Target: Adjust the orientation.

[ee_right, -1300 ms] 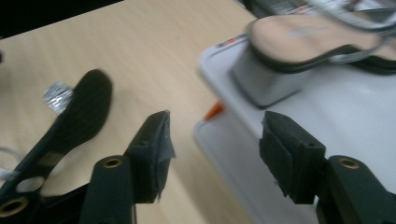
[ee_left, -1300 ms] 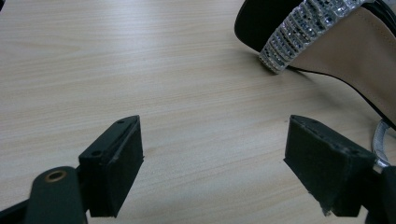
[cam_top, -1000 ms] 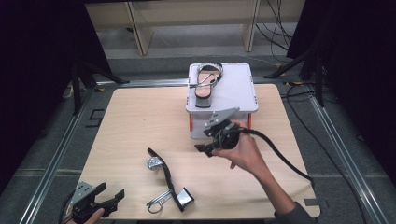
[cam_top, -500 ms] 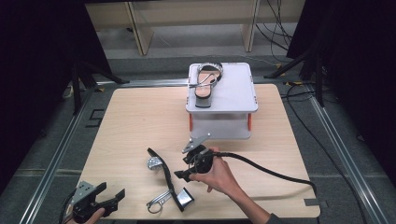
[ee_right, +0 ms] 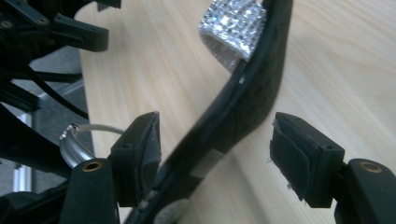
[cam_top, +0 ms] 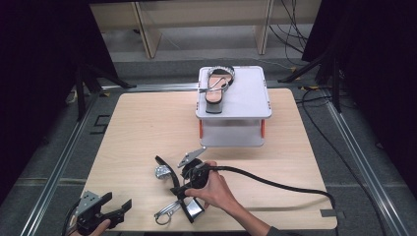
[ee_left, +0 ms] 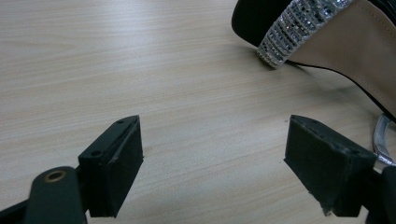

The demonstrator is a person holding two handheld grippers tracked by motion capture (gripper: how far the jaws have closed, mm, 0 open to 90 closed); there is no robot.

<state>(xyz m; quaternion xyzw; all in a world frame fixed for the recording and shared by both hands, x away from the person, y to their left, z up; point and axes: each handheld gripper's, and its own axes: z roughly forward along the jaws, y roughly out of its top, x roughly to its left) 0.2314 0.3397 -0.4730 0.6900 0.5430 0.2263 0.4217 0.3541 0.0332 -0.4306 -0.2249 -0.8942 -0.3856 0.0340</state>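
Right gripper (cam_top: 183,189) down low over the sandal (ee_right: 243,107) lying on its side on the table (cam_top: 137,132), jaws spread wide and just been opening a bit more. Black sole running straight up between the two pads, closer to the left one and maybe brushing it, clear gap on the right-hand pad, so not pinched. Sparkly strap (ee_right: 232,28) further out past the jaw tips, thin silver ankle strap (ee_right: 77,140) looping off beyond the left pad. Hand (cam_top: 214,189) wrapped round the gripper body, cable trailing off to the table edge.

Left gripper (cam_top: 105,212) parked at the near corner of the table, well apart from the other one. Jaws wide open too, nothing but bare wood between them. Same sandal ahead and off to the right of its tips, not touching.

Matching sandal (cam_top: 218,84) far beyond both tools, flat on top of the white stand (cam_top: 246,98) at the back of the table.
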